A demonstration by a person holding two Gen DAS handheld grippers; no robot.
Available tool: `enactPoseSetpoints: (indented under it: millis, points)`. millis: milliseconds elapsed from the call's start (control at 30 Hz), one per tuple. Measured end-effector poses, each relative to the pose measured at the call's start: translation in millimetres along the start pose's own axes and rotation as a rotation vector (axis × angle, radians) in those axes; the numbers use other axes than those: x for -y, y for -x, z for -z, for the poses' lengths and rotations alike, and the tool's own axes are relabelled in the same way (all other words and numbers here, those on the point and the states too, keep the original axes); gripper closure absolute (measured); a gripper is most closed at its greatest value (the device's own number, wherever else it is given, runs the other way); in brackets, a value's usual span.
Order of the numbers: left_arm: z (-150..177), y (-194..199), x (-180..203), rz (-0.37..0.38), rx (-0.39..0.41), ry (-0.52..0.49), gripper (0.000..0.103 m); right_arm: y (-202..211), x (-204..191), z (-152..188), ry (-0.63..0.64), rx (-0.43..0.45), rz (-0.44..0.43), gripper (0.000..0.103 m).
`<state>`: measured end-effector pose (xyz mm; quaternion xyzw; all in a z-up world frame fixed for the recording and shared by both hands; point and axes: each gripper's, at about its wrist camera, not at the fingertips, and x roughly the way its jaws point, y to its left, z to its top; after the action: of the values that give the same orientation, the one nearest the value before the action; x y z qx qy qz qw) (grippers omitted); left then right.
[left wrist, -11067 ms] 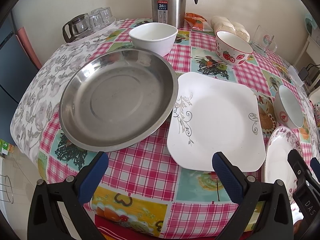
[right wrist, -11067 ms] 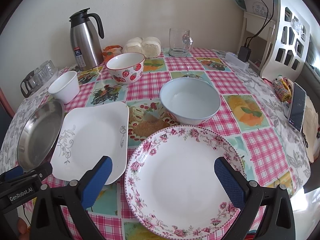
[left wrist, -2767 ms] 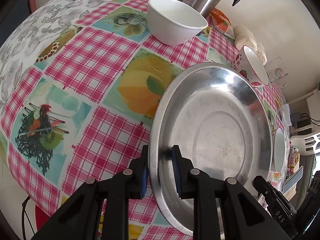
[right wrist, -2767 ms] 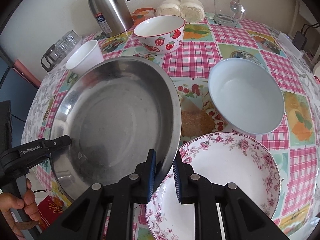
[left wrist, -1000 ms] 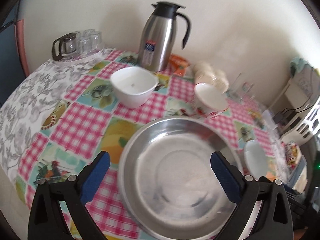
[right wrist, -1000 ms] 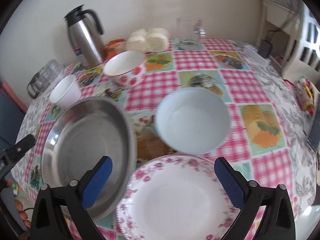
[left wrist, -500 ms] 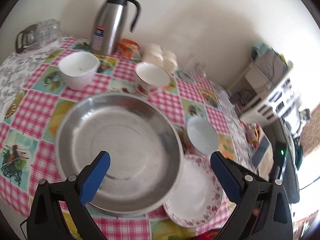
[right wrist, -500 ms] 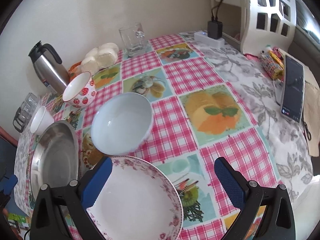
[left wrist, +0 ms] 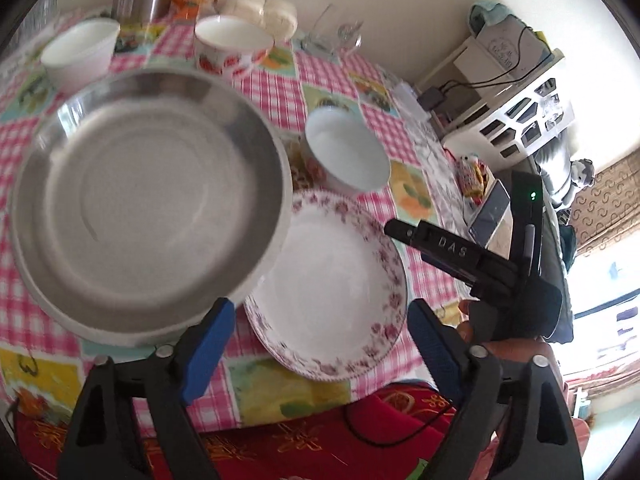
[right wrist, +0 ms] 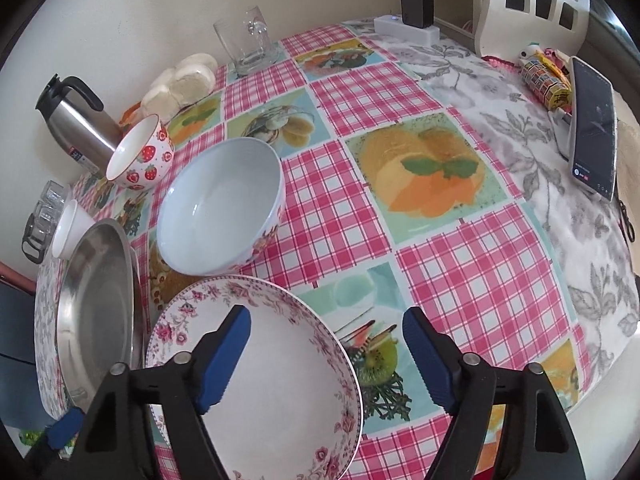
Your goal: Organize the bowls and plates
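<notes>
Steel pan [left wrist: 148, 204], released seconds ago, is now sitting on the square white plate (only a rim sliver showing). Both the left gripper [left wrist: 316, 344] and the right gripper [right wrist: 326, 350] are hanging wide and empty, converging on the floral plate [right wrist: 276, 376], probably next.

Left wrist view: high above the table's [left wrist: 328, 76] near edge, angled down and toward the wall. Right wrist view: lower and closer, looking across the table [right wrist: 460, 264] toward the wall. Shared by both: floral plate [left wrist: 332, 284] [right wrist: 276, 376], steel pan [left wrist: 148, 192] [right wrist: 96, 312], pale blue bowl [left wrist: 344, 152] [right wrist: 220, 208].
</notes>
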<state>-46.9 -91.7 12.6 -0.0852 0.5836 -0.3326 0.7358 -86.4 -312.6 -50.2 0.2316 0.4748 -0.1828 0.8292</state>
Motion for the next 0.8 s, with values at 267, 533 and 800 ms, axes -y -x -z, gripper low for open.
enactPoseSetpoints:
  millis: [267, 533, 800]
  points:
    - [14.4, -23.2, -6.1, -0.012, -0.083, 0.078, 0.029, -13.2, 6.7, 7.3, -0.007, -0.067, -0.003, 0.038]
    - [24.1, -45.8, -21.4, -0.051, -0.128, 0.189, 0.045, -28.8, 17.9, 13.0, -0.034, -0.132, -0.042, 0.055]
    - [24.3, -60.6, -38.8, -0.080, -0.122, 0.266, 0.073, -32.4, 19.9, 12.9, -0.038, -0.133, -0.100, 0.073]
